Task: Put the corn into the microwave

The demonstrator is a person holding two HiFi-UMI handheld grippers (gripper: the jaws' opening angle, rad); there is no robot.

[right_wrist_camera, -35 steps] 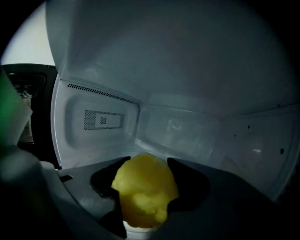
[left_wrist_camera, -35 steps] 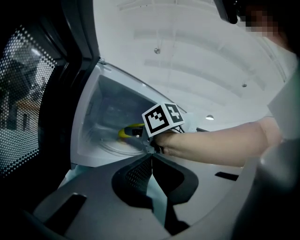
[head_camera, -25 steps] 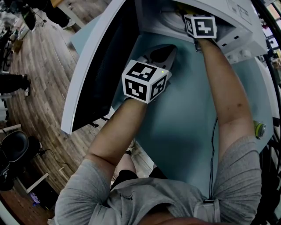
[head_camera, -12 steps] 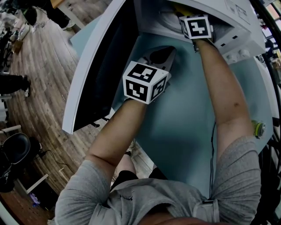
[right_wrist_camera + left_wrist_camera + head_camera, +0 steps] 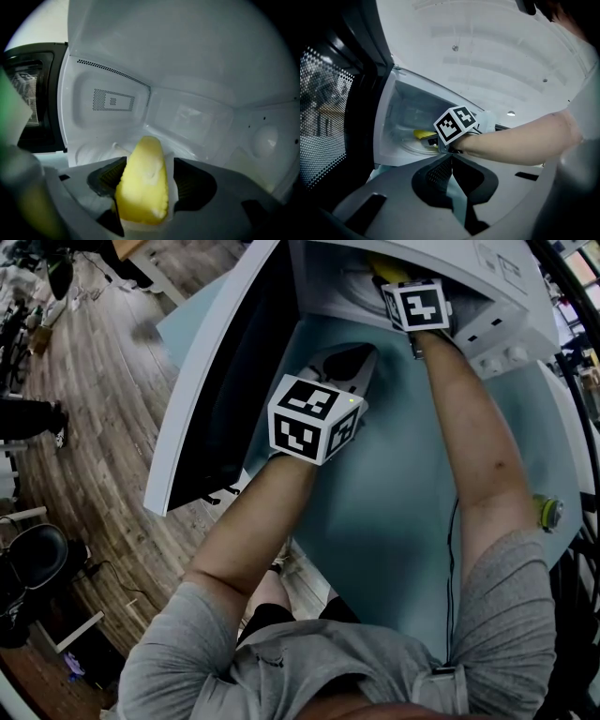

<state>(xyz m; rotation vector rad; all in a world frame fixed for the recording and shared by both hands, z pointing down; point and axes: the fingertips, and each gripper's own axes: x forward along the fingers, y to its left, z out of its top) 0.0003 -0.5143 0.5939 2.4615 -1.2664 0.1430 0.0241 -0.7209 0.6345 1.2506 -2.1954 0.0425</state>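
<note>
Right gripper (image 5: 149, 161) reaching slightly deeper into the microwave (image 5: 197, 117) than a second ago. Jaws opening wide, letting go of the corn (image 5: 142, 187) between them, inside the cavity. Drop-off looking nearly done. Left gripper (image 5: 451, 164) idling outside, closed, empty.

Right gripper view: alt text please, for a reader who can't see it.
A yellow corn cob sits between the right tongs, whose jaws are opening, inside the white cavity of the microwave. The microwave's dark door stands open at the left edge.
</note>
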